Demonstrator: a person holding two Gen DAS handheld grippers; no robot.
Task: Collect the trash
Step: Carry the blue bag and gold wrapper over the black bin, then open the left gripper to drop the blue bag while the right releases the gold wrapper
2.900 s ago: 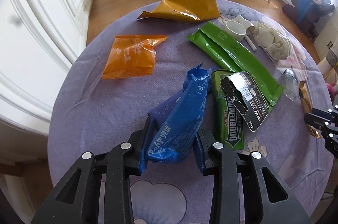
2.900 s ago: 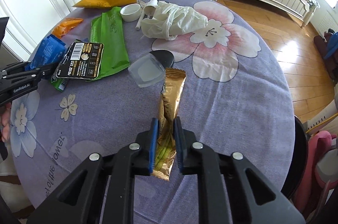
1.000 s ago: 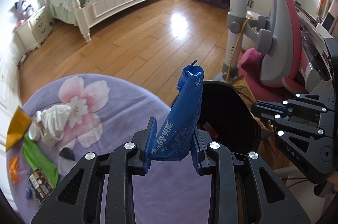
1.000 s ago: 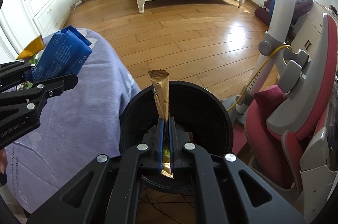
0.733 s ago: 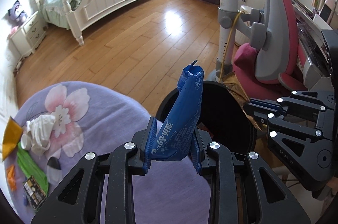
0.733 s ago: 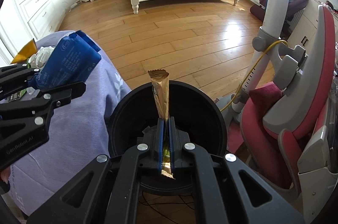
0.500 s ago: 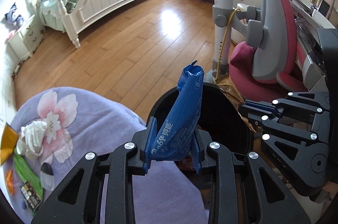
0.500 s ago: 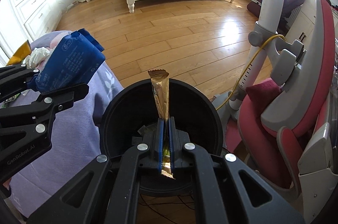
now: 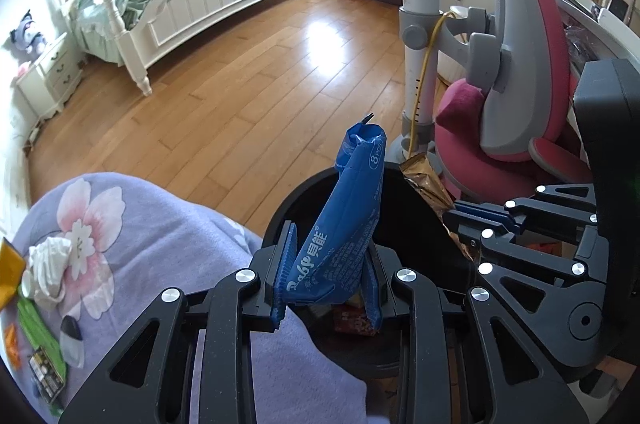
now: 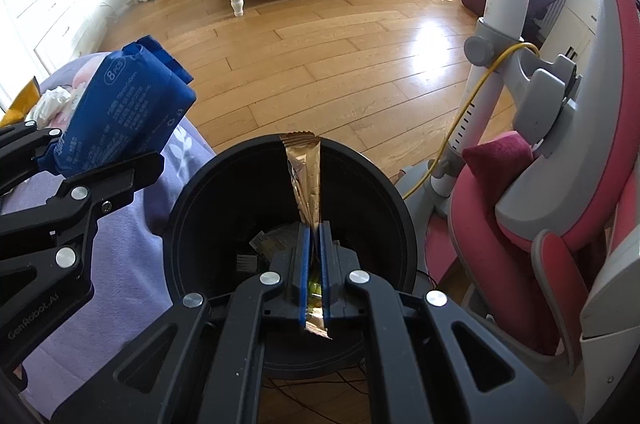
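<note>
My left gripper (image 9: 327, 256) is shut on a crumpled blue wrapper (image 9: 348, 220), which sticks up over the near rim of a round black trash bin (image 9: 416, 224). In the right wrist view my right gripper (image 10: 313, 252) is shut on a thin gold wrapper (image 10: 305, 167), held upright above the open bin (image 10: 192, 199); several scraps lie at the bin's bottom. The blue wrapper (image 10: 124, 107) and left gripper (image 10: 100, 163) show at the left there, over the table's edge. The gold wrapper (image 9: 424, 179) and right gripper (image 9: 472, 220) show at the right in the left wrist view.
The round table with a purple flowered cloth (image 9: 160, 240) borders the bin on the left and still carries a white crumpled tissue (image 9: 46, 264), green packets (image 9: 36, 324) and orange wrappers. A pink and grey chair (image 10: 540, 183) stands close on the right. Wood floor (image 10: 320, 55) and a white bed lie beyond.
Both grippers have shifted further over the bin and slightly down, so the bin fills more of each view. Both wrappers stay clamped as before.
</note>
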